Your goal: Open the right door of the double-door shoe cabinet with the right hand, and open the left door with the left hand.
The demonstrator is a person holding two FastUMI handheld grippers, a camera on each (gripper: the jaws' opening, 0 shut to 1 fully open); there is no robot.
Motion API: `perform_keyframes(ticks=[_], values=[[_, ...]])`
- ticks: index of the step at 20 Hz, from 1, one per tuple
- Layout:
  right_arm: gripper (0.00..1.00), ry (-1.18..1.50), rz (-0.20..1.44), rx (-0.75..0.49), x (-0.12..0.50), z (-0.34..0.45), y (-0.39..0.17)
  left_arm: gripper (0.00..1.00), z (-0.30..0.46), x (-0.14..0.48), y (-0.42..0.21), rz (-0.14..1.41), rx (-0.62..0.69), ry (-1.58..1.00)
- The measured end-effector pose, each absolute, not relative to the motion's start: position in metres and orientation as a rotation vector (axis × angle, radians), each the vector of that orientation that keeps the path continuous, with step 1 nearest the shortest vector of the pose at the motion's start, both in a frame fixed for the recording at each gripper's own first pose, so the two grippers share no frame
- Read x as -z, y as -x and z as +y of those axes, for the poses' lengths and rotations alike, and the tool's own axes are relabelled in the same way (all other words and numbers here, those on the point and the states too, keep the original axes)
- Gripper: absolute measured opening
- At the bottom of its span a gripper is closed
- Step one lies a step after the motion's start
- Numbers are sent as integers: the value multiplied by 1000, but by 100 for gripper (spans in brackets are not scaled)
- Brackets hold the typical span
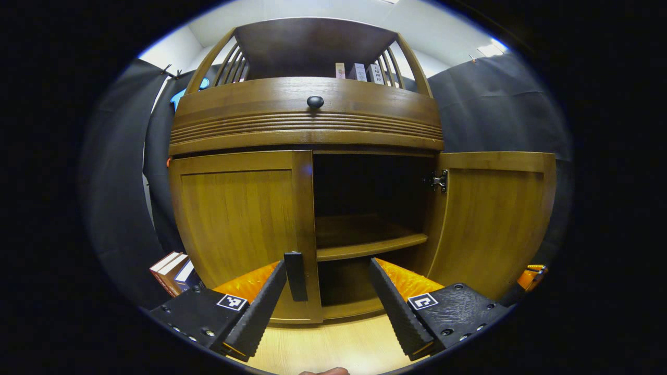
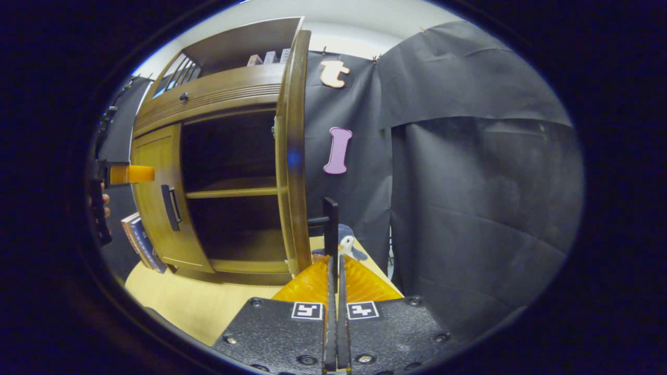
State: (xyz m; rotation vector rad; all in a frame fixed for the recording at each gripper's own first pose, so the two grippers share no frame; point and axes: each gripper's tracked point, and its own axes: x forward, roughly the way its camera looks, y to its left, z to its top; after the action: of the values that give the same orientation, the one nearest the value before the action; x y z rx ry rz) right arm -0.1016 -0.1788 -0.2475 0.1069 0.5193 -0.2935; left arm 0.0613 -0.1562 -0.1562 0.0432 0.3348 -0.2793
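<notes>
Right door swung wide, right gripper clenched on its black handle, left door closed, left gripper released, fingers straddling that door's handle, cabinet on table.

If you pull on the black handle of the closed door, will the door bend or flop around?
Probably not. The left door looks like solid framed wood, so it should stay stiff. A metal hinge shows on the open right door, so the left one likely swings smoothly the same way. Its handle is a slim bar between the open left hand-held gripper fingers, which could slip.
</notes>
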Motion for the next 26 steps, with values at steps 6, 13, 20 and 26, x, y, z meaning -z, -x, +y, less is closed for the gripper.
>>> perform_keyframes(ticks=[6,13,20,26], values=[[4,-95,472,306,227,-180,106,96,-148,169,-90,313,256,-34],[24,-98,422,329,205,-186,101,96,-127,208,-127,348,204,-24],[46,-73,421,356,203,-188,101,94,-114,270,-152,421,168,-40],[58,-73,416,372,196,-191,103,75,-115,278,-158,365,187,-94]])
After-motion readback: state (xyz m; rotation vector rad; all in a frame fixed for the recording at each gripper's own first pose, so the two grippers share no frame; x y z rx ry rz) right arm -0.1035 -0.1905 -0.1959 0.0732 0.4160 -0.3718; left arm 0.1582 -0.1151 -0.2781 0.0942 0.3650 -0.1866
